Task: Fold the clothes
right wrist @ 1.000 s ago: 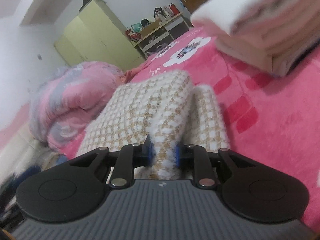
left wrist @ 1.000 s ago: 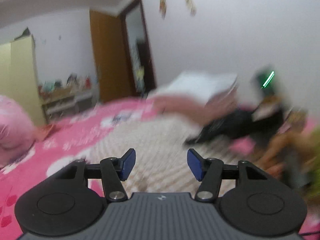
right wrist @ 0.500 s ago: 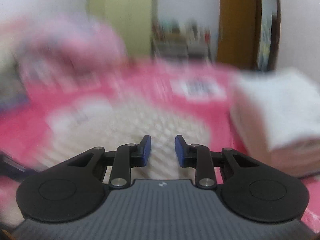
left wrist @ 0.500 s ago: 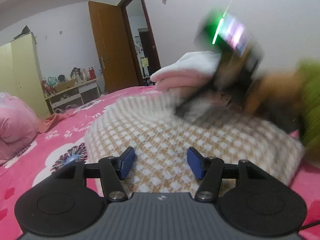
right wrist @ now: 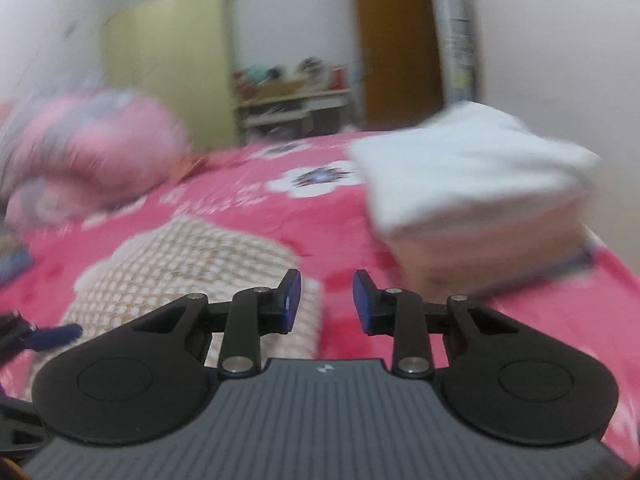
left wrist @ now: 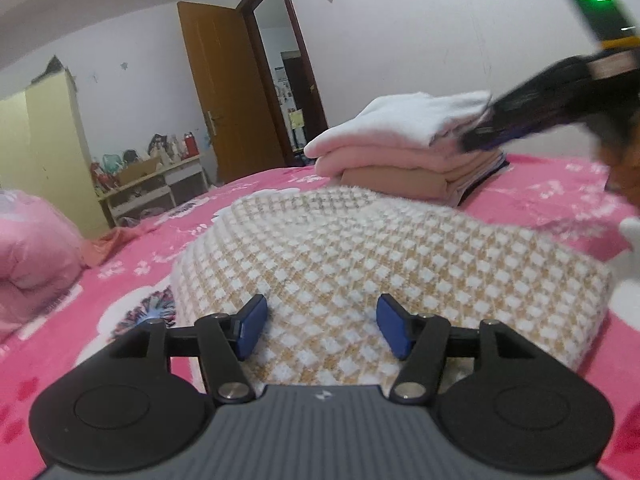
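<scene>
A folded beige-and-white checked garment (left wrist: 360, 264) lies on the pink flowered bed (left wrist: 132, 272). My left gripper (left wrist: 320, 330) is open and empty, its fingertips low over the garment's near edge. The other gripper shows blurred at the upper right of the left wrist view (left wrist: 560, 108). In the right wrist view the garment (right wrist: 188, 268) lies to the lower left. My right gripper (right wrist: 326, 306) is open and empty above the bed, just right of the garment.
A stack of folded white, pink and tan clothes (left wrist: 416, 148) sits behind the garment, also seen at right (right wrist: 476, 192). A pink quilt bundle (right wrist: 88, 160) lies at left. A yellow wardrobe (left wrist: 44, 152), a cluttered shelf (left wrist: 152, 176) and a wooden door (left wrist: 228, 100) stand beyond the bed.
My right gripper has let go of the checked garment and swung up and to the right of it. My left gripper has come down close over the folded garment.
</scene>
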A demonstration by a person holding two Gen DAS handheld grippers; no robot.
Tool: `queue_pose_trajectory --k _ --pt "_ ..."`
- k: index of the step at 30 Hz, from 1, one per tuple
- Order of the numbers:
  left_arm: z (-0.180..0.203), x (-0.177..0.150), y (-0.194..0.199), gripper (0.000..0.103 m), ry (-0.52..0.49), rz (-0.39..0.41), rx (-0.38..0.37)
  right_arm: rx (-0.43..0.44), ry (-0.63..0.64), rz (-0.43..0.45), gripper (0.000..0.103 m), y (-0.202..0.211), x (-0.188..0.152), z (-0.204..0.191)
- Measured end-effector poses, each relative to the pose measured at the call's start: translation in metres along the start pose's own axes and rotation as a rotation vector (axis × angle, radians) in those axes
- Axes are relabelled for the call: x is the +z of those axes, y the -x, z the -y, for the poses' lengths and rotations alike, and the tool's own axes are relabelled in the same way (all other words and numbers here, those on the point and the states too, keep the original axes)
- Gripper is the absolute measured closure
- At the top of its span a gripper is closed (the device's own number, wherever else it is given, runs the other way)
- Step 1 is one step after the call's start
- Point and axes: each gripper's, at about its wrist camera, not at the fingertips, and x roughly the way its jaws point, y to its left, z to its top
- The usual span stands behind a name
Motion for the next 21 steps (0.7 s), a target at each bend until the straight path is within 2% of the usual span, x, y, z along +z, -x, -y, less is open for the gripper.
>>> queue_pose_trajectory --k 4,6,7,8,10,11,13,14,17,19,21 --pt "0.035 -0.002 0.005 0.042 -0.204 0.022 0.119 -0.001 -0.231 -0.027 0.075 0.023 -0.047 0.036" --pt "0.042 0.000 0.010 0.046 -0.270 0.028 0.135 0.019 -0.331 -0.046 0.075 0.030 -0.072 0.045" --pt "0.041 0.003 0.015 0.047 -0.269 0.023 0.126 0.038 -0.379 -0.046 0.075 0.033 -0.081 0.048" --pt "0.038 0.008 0.022 0.046 -0.242 0.024 0.101 0.057 -0.426 -0.046 0.074 0.037 -0.090 0.051" --pt "0.032 0.019 0.038 0.043 -0.179 0.076 0.007 0.097 -0.510 -0.045 0.072 0.047 -0.106 0.059" --pt "0.033 0.022 0.048 0.036 -0.170 0.109 -0.050 0.128 -0.549 -0.046 0.072 0.051 -0.112 0.062" --pt "0.050 0.026 0.062 0.029 -0.227 0.138 -0.162 0.188 -0.624 -0.047 0.070 0.059 -0.123 0.070" --pt "0.064 0.025 0.063 0.026 -0.282 0.125 -0.204 0.214 -0.652 -0.043 0.066 0.062 -0.126 0.072" --pt "0.104 0.013 0.051 0.028 -0.451 0.070 -0.203 0.271 -0.723 -0.027 0.061 0.070 -0.133 0.078" --pt "0.117 0.010 0.046 0.035 -0.478 0.049 -0.202 0.283 -0.751 -0.013 0.060 0.073 -0.136 0.082" --pt "0.119 0.013 0.045 0.047 -0.442 0.039 -0.208 0.293 -0.772 -0.004 0.060 0.075 -0.140 0.085"
